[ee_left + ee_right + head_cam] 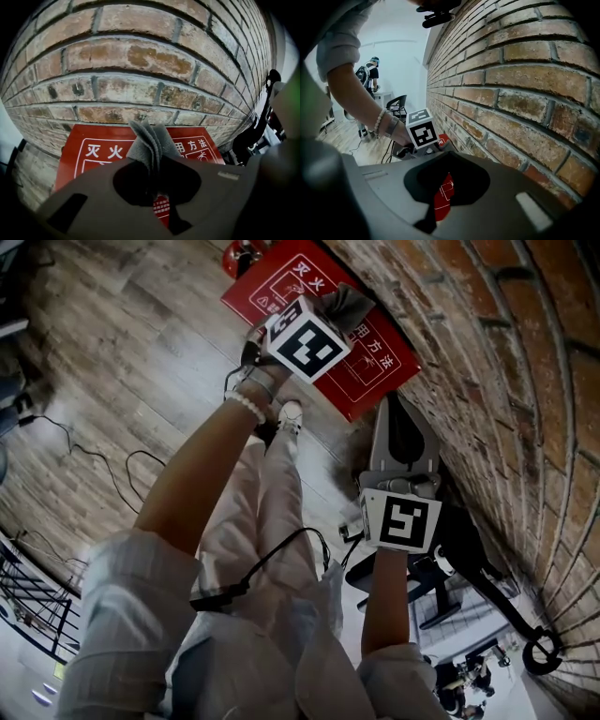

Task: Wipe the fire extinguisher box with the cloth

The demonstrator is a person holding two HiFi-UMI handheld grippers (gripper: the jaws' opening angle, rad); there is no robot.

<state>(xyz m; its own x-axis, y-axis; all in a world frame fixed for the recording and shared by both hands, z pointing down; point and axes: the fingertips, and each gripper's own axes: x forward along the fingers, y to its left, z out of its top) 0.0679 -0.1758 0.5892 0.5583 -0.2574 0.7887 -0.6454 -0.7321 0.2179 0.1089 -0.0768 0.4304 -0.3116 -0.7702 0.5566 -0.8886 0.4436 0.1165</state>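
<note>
As it stands: wiping looks barely begun, and most of the lid is left to do.
Left tool (152,180): clamped on the grey cloth (149,140), over the box.
Right tool (440,199): jaws nearly together, empty.
Fire extinguisher box (375,371): on the floor, against the brick wall (140,61).

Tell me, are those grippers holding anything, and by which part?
The left gripper pinches the grey cloth by one bunched end, and its folds fan out beyond the jaws. The right gripper holds nothing.
</note>
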